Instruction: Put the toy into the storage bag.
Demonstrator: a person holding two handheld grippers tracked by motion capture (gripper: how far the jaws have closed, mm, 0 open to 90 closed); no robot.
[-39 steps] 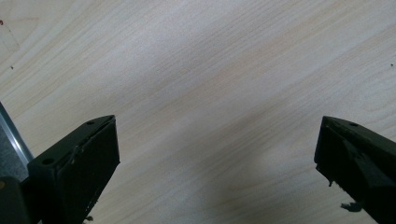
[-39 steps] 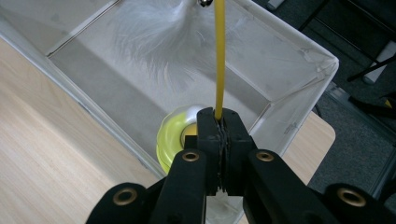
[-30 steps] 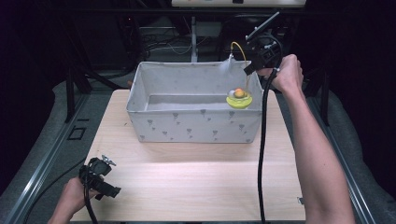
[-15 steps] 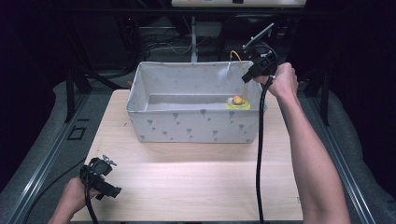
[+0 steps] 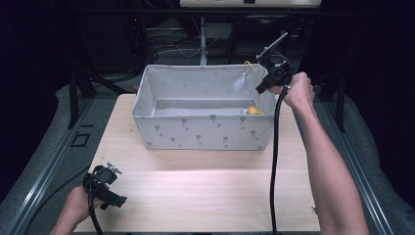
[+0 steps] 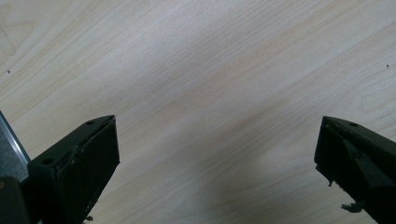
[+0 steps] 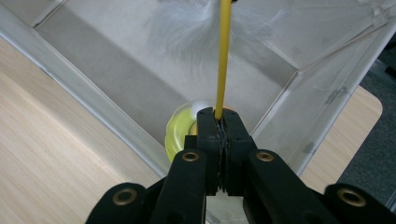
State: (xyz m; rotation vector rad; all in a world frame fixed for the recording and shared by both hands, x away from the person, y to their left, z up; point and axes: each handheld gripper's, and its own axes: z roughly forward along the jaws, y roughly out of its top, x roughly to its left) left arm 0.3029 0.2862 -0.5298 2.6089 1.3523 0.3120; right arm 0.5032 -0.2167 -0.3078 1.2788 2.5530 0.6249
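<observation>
Your right tongs (image 7: pixel 219 122) clenched on yellow rod (image 7: pixel 224 56), upper right of frame, over grey bin (image 5: pixel 205 132). Your left tongs (image 6: pixel 217 154) released, lower left, above bare desk (image 5: pixel 195 191).

L gripper (image 5: pixel 105 188): blk, cable | R gripper (image 7: pixel 219 119): blk jaws, brass screws, blk cable

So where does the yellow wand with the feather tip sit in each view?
High view: yellow wand curves over the bin's right end, held by the right claw.
Right gripper view: wand rises from the shut jaws, top centre.
Left gripper view: bare table.
Shared landmark: the bin.
</observation>
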